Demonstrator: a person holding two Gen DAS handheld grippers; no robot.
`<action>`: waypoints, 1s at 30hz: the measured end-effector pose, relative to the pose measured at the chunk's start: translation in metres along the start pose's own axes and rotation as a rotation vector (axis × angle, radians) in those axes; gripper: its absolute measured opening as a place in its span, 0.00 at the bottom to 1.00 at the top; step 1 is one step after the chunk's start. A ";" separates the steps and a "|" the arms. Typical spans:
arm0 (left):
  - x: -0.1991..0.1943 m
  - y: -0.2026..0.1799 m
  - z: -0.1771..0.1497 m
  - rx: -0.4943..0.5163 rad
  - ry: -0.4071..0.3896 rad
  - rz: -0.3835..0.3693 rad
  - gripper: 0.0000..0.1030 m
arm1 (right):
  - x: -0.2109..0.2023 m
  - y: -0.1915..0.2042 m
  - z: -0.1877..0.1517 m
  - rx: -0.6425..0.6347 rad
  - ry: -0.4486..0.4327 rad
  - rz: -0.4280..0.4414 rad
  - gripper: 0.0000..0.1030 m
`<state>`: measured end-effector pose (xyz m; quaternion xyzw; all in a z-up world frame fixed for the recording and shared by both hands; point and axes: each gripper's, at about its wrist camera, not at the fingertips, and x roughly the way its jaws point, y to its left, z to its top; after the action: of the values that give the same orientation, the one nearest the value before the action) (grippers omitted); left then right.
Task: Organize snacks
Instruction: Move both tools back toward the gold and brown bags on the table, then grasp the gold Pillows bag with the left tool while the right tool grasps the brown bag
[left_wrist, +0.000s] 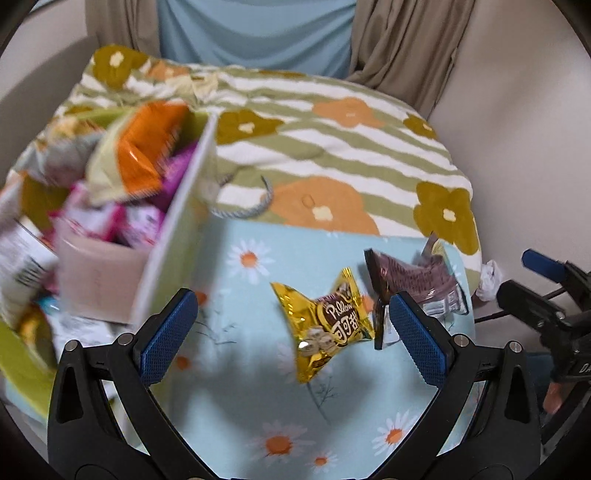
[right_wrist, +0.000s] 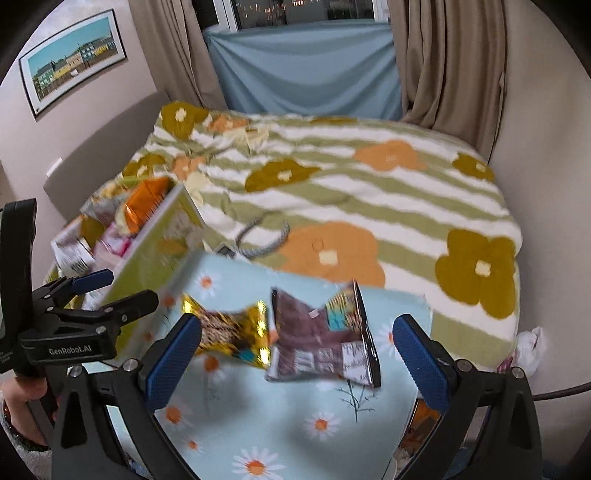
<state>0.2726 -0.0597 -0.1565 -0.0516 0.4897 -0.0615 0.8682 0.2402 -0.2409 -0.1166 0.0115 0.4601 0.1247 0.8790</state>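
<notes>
A gold "Pillow" snack packet (left_wrist: 325, 325) and a brown snack packet (left_wrist: 413, 284) lie on the light blue daisy cloth (left_wrist: 258, 406). My left gripper (left_wrist: 291, 332) is open and empty, hovering just before the gold packet. My right gripper (right_wrist: 295, 354) is open and empty above the same two packets: gold (right_wrist: 232, 332), brown (right_wrist: 321, 343). A green gift bag (left_wrist: 173, 236) at the left holds several snacks, an orange packet (left_wrist: 144, 155) on top. The bag also shows in the right wrist view (right_wrist: 147, 254).
The cloth lies on a bed with a green-striped flower blanket (left_wrist: 351, 155). The bag's rope handle (left_wrist: 251, 206) rests on the blanket. Crumpled white paper (left_wrist: 489, 277) lies at the bed's right edge. The left gripper shows at the left of the right wrist view (right_wrist: 92, 299).
</notes>
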 end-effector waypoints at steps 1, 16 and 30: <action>0.008 -0.001 -0.003 -0.001 0.010 0.001 1.00 | 0.009 -0.005 -0.004 0.005 0.013 0.005 1.00; 0.102 -0.018 -0.026 0.008 0.133 -0.069 0.59 | 0.093 -0.037 -0.022 0.055 0.099 0.092 1.00; 0.089 -0.002 -0.036 0.015 0.140 -0.007 0.57 | 0.113 -0.036 -0.025 -0.008 0.143 0.109 1.00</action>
<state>0.2871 -0.0769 -0.2504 -0.0424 0.5487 -0.0717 0.8319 0.2887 -0.2524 -0.2269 0.0243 0.5200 0.1746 0.8358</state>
